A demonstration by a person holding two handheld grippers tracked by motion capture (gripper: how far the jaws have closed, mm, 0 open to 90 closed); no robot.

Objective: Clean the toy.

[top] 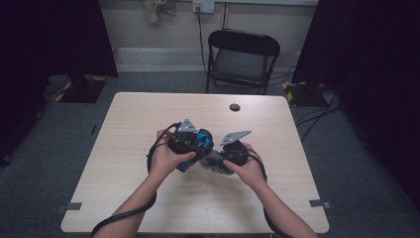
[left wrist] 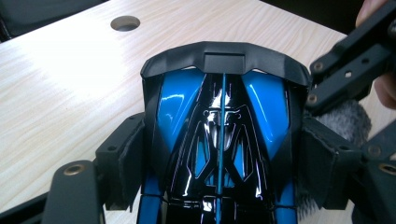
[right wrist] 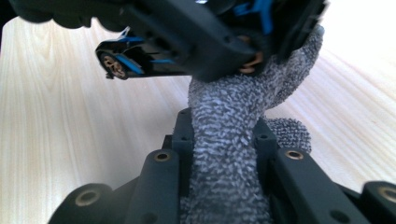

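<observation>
The left gripper (left wrist: 219,158) clamps the blue toy car (left wrist: 219,121) steady while the right gripper (right wrist: 224,158), at its three o'clock, pinches the grey cloth (right wrist: 229,154) to wipe it.

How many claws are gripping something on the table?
2. The left claw clamps the blue toy car at centre; the right claw pinches the grey cloth beside it.

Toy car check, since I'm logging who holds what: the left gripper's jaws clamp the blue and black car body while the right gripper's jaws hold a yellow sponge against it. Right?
Not quite. The right gripper holds a grey cloth, not a yellow sponge, as the right gripper view shows. The left gripper does clamp the blue and black toy car.
</observation>
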